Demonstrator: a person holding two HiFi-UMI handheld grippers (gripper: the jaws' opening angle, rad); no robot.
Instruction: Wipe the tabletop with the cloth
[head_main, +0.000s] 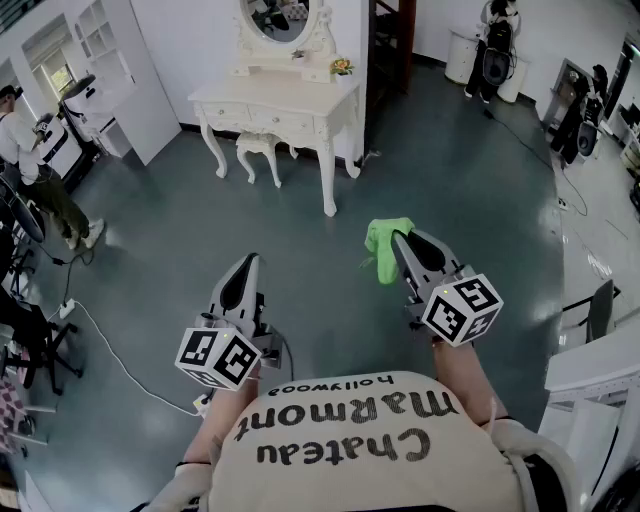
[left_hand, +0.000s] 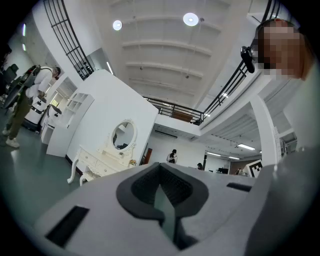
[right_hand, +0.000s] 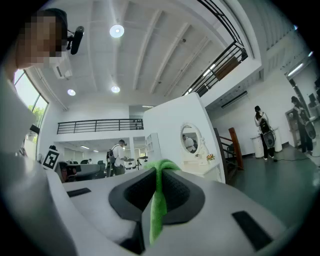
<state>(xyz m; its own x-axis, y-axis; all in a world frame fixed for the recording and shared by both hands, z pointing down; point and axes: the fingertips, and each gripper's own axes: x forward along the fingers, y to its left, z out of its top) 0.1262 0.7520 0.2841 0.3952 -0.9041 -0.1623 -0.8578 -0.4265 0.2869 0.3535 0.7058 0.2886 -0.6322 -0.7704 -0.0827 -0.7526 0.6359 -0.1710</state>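
Right claw (right_hand: 159, 172): jaws clamped on the cloth (right_hand: 156, 215), a green fold pinched between them and poking out past the jaw ends.
Cloth: hangs limp from the right claw's front end in the head view, in the air over the floor (head_main: 470, 190), touching nothing else.
Left claw (left_hand: 161, 170): jaws together with only a thin seam between them, nothing held (its marker cube (head_main: 218, 357) sits low in the head view).
Both claws: side by side, apart, pointing toward the table (head_main: 275, 98).
Table: white, with curved legs and drawers in front; well apart from the cloth, across the floor.
On the table: an oval mirror (head_main: 275, 18) at the back, a small flower bunch (head_main: 342, 67) at the right end.
Under the table: a white stool (head_main: 258, 146).
Far left: a person (head_main: 25, 150) stands near white shelves (head_main: 95, 30).
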